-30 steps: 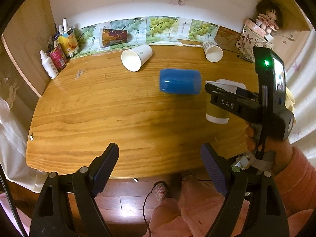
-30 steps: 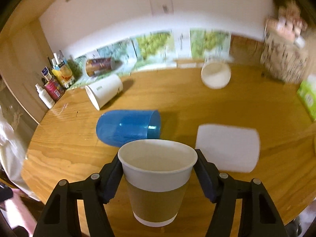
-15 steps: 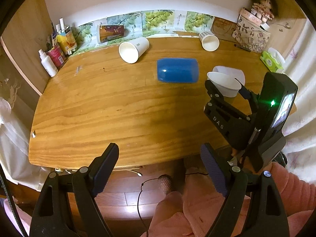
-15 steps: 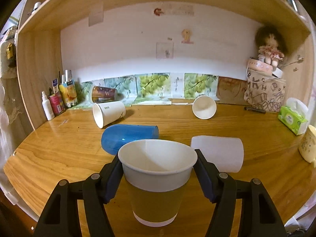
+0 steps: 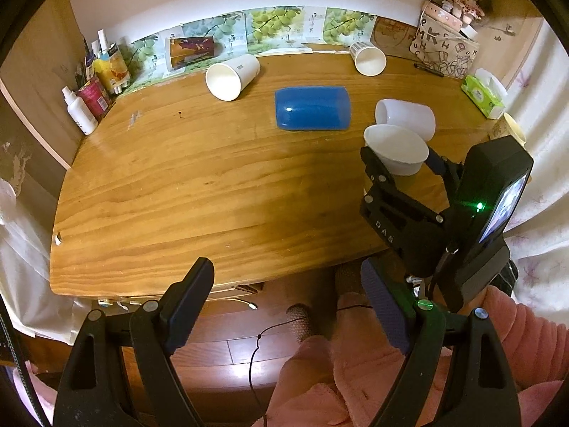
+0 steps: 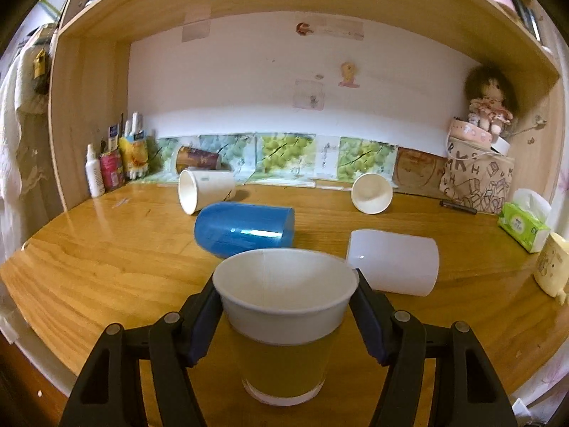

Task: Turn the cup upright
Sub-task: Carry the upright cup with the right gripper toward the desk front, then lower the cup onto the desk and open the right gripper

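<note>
My right gripper (image 6: 286,316) is shut on a white paper cup with a brown sleeve (image 6: 284,323), held upright with its mouth up near the table's front right; it also shows in the left wrist view (image 5: 396,149). A blue cup (image 6: 245,229) lies on its side just beyond it, and a white plastic cup (image 6: 393,261) lies on its side to the right. My left gripper (image 5: 288,306) is open and empty, off the table's front edge.
Two more paper cups (image 6: 204,190) (image 6: 371,192) lie on their sides near the back of the wooden table (image 5: 177,185). Bottles (image 6: 110,167) stand at the back left. A bag with a doll (image 6: 476,181), a tissue pack (image 6: 522,226) and a mug (image 6: 553,267) stand at the right.
The right gripper has tilted level with the cup and lowered it toward the table. The left gripper has drawn back and up from the table.
</note>
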Demonstrator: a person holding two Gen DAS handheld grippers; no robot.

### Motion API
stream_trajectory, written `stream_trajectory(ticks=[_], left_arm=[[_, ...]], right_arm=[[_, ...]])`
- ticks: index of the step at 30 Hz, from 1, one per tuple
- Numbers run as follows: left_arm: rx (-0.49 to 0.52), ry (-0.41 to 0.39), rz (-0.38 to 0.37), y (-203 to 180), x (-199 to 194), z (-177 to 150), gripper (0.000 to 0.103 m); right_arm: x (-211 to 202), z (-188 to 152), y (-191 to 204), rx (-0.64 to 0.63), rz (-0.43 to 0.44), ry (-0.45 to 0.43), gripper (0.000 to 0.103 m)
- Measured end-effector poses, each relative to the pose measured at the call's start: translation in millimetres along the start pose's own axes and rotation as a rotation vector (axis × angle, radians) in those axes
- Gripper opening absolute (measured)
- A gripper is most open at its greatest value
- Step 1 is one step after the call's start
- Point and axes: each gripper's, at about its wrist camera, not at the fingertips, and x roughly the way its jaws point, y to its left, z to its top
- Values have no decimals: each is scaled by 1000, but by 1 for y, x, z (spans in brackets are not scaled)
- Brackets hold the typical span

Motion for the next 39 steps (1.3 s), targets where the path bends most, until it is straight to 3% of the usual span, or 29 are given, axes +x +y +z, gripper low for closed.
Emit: stream_trajectory(ticks=[15, 28, 37, 39], left_arm=[[-48, -78, -73, 6, -12, 12, 87], [-142, -102, -127, 16, -15, 13, 87], [-188, -119, -154, 22, -18, 3, 87], [-213, -113, -162, 25, -16, -1, 87]], right_arm=[[-7, 0, 7, -77, 9, 80, 67], [-9, 0, 0, -32, 63, 141, 67], [-9, 2, 5, -61, 72, 170, 71], [-9, 2, 7, -60, 79, 181, 77]])
